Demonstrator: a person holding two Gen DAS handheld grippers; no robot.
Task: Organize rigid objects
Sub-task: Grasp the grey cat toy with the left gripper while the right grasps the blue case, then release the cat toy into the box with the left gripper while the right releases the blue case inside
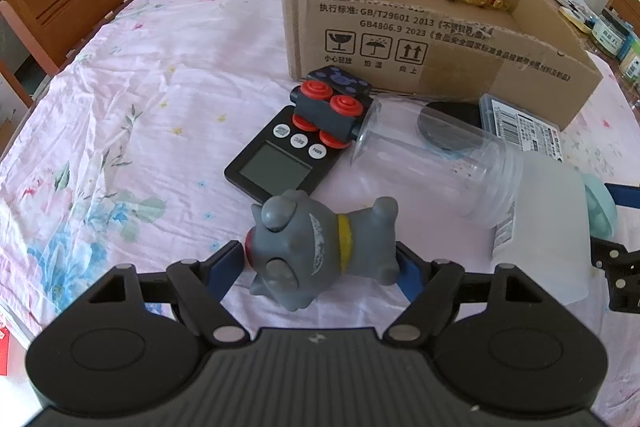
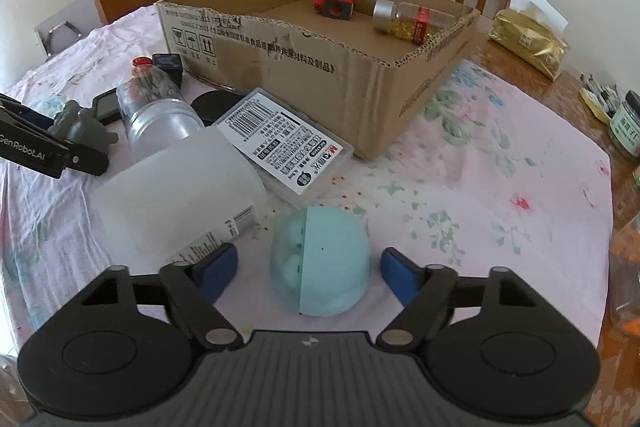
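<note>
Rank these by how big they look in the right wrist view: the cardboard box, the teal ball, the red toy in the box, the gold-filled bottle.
1. cardboard box
2. teal ball, though it lies nearest the camera, which inflates it
3. gold-filled bottle
4. red toy, only slightly smaller than the bottle, so that order is unsure

Between the blue pads of the left gripper (image 1: 320, 265): grey toy dog (image 1: 316, 247), yellow collar. Ahead of it: black timer (image 1: 280, 159); dark block, red wheels (image 1: 326, 113). Between the right gripper (image 2: 308, 267) pads: pale turquoise ball (image 2: 320, 263). Tablecloth (image 1: 140, 87): pink, floral print. Cardboard box (image 2: 340, 67): brown.
</note>
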